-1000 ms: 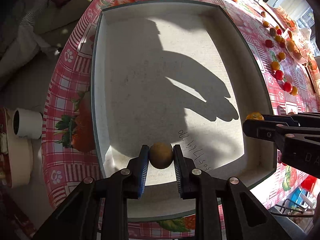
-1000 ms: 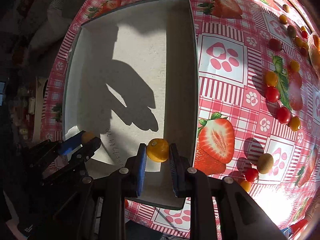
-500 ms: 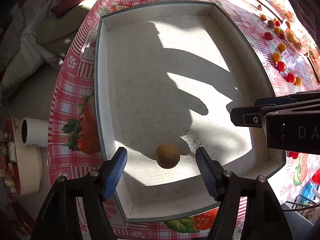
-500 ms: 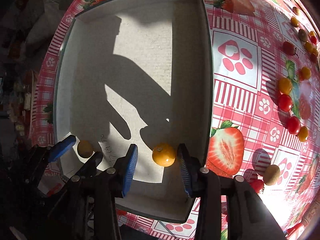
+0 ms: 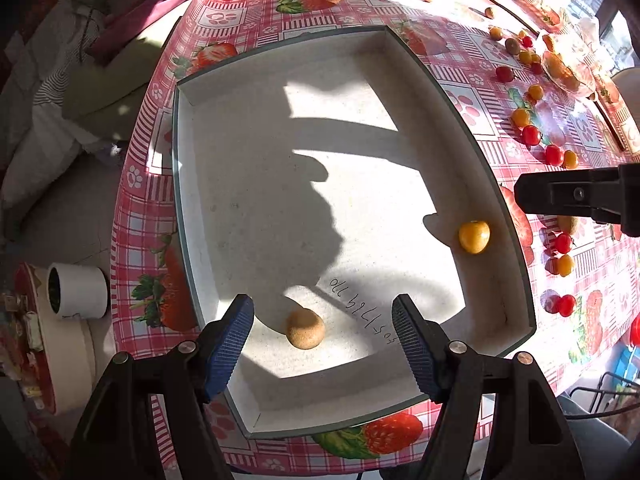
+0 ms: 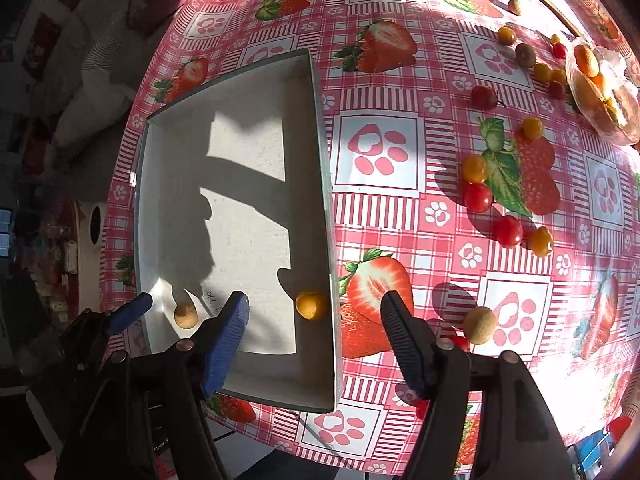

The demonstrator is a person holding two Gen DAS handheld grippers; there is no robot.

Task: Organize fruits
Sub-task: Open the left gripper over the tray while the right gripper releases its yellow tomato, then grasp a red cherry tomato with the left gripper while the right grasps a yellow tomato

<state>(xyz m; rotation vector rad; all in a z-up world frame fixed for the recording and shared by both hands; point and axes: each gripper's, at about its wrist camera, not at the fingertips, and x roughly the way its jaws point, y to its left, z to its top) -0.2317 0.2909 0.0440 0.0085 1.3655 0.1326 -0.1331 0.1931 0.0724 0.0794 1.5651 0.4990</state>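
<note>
Left gripper (image 5: pixel 322 338) released, jaws wide, above near edge of white tray (image 5: pixel 188 184). Tan round fruit (image 5: pixel 305 328) lies free on tray floor between its fingers, touching neither, beside handwritten marks. Right gripper (image 6: pixel 314 326) also spread, holding nothing, over tray's near right corner. Orange fruit (image 6: pixel 310 305) rests on tray floor against right wall. Beyond, on strawberry-print tablecloth (image 6: pixel 380 148): tan fruit (image 6: pixel 479 325) near gripper, red and yellow cherry tomatoes (image 6: pixel 478 197) scattered toward far right edge.
</note>
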